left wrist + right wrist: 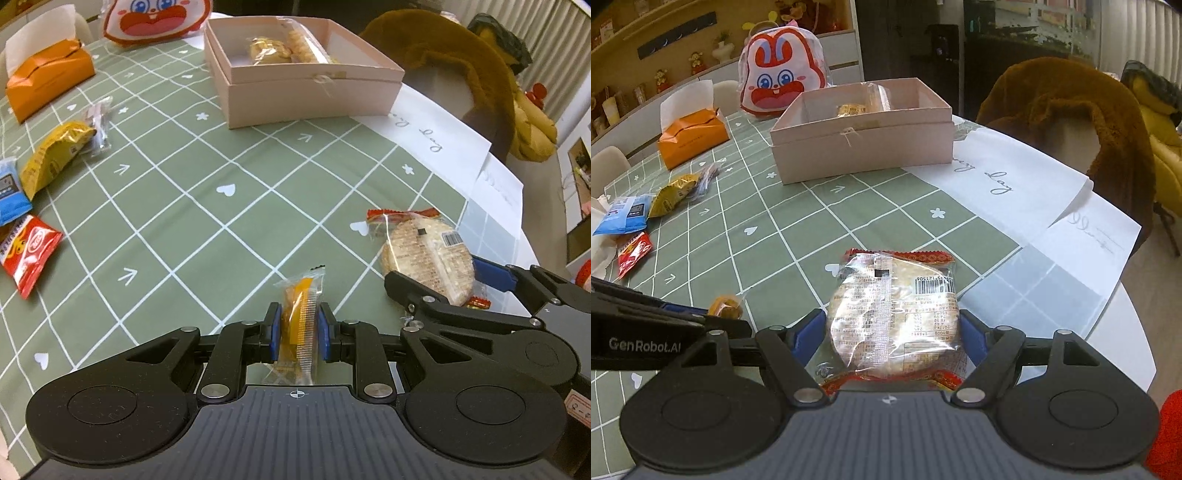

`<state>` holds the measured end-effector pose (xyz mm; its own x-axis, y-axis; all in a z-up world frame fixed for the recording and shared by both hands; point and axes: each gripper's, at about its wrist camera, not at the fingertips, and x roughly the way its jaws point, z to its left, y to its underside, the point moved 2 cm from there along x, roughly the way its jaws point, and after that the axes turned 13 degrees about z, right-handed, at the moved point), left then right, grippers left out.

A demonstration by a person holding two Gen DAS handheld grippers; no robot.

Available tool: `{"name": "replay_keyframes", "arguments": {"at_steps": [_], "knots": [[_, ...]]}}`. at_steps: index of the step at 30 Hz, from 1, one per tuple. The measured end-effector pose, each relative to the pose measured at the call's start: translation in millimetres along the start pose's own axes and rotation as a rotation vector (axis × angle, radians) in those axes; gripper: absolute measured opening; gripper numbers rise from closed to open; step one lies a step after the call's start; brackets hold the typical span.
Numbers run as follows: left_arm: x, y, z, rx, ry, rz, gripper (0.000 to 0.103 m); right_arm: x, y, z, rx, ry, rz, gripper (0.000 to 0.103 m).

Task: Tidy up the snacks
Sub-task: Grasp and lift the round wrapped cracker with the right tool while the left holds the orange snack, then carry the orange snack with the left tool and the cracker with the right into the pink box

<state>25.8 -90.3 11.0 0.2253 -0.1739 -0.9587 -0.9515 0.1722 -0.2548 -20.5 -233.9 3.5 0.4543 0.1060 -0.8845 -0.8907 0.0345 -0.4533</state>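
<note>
Rice cracker barcode legible, right gripper view

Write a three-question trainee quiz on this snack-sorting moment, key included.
1. True or false: the left gripper is empty.
2. What does the right gripper hold? A) blue packet B) round rice cracker C) tissue box
3. Fill in: the pink box already contains ___ wrapped snacks.

Key:
1. False; it is shut on the small orange snack.
2. B, the round rice cracker.
3. At least two, against the far wall.
</note>
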Motion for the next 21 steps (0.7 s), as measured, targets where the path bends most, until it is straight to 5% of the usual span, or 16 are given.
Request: {"name": "replay_keyframes", "arguments": {"at_steps": [10,21], "knots": [[-7,1,3,-0.007,0.041,-0.029,0.024,-11,-6,-6,0.036,-0.024,0.009,0.077],[-50,-14,18,-0.050,0.119,-0.157,0.024,-45,-40,-9,0.043,-0.040,0.010,0.076]]}}
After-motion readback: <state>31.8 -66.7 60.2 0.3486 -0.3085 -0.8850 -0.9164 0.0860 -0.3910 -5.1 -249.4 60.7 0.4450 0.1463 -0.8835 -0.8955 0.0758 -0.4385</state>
